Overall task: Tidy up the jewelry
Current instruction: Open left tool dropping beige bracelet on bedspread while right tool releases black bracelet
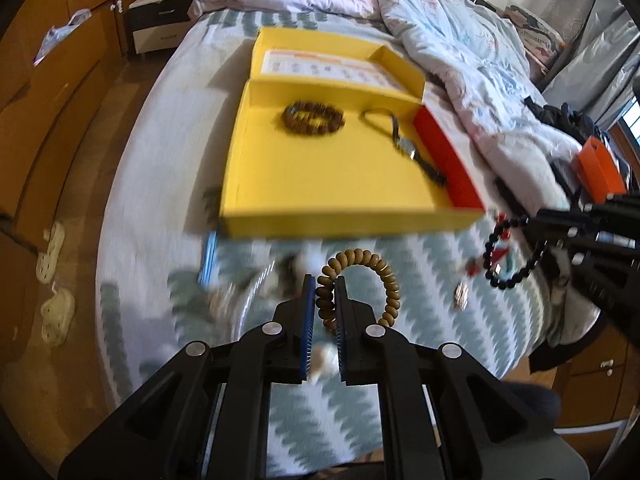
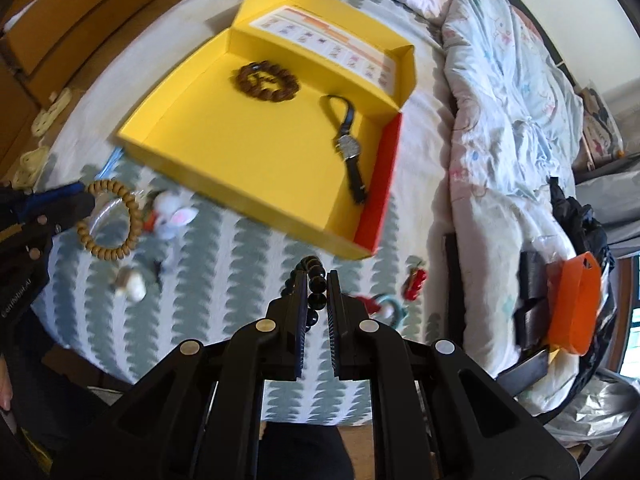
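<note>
A yellow box point(image 1: 328, 184) lies open on the bed; it also shows in the right wrist view point(image 2: 240, 152). Inside lie a dark brown bead bracelet point(image 1: 313, 118) point(image 2: 267, 81) and a wristwatch point(image 1: 408, 146) point(image 2: 349, 148). My left gripper point(image 1: 324, 284) is shut on a tan bead bracelet point(image 1: 360, 276) and holds it above the bed in front of the box; both show in the right wrist view, gripper point(image 2: 86, 200), bracelet point(image 2: 110, 220). My right gripper point(image 2: 318, 276) is shut on a black bead bracelet point(image 2: 314, 292), right of the box's front corner; it shows in the left wrist view point(image 1: 510, 256).
Loose trinkets lie on the patterned sheet point(image 2: 224, 280): a white plush charm point(image 2: 172, 216), a red piece point(image 2: 414, 280), a teal ring point(image 2: 390, 306), a small metal charm point(image 1: 461, 295). A crumpled quilt point(image 1: 460, 48) and an orange box point(image 2: 572, 304) lie to the right. Wooden cabinets point(image 1: 52, 92) stand on the left.
</note>
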The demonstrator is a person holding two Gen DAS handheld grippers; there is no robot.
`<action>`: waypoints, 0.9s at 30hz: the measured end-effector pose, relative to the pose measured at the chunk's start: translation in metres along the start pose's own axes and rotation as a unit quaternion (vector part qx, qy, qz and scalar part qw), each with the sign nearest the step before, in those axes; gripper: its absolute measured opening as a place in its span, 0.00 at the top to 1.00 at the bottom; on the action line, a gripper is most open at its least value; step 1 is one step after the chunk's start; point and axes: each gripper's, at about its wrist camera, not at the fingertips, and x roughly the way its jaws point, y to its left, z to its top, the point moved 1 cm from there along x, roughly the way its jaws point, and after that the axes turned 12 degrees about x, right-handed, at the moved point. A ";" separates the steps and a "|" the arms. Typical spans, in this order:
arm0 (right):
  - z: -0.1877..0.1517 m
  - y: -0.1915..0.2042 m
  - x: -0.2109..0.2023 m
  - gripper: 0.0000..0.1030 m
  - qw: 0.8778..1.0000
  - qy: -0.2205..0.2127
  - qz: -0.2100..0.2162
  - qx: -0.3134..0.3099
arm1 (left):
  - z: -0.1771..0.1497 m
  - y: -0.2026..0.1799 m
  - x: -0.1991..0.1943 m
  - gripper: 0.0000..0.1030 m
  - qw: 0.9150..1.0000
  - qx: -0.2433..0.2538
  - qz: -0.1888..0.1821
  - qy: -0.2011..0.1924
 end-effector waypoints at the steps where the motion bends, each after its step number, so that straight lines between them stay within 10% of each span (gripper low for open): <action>1: -0.006 0.003 0.002 0.90 1.000 -0.001 0.008 -0.001 | -0.013 0.001 0.001 0.91 1.000 -0.002 0.004 0.003; 9: -0.037 0.028 0.033 0.90 0.999 0.004 0.034 -0.012 | -0.081 0.003 0.016 0.91 0.999 0.003 0.025 0.029; 27: -0.024 0.011 0.115 0.90 0.994 0.014 0.100 0.031 | -0.090 0.016 0.070 0.91 0.991 0.020 0.093 0.095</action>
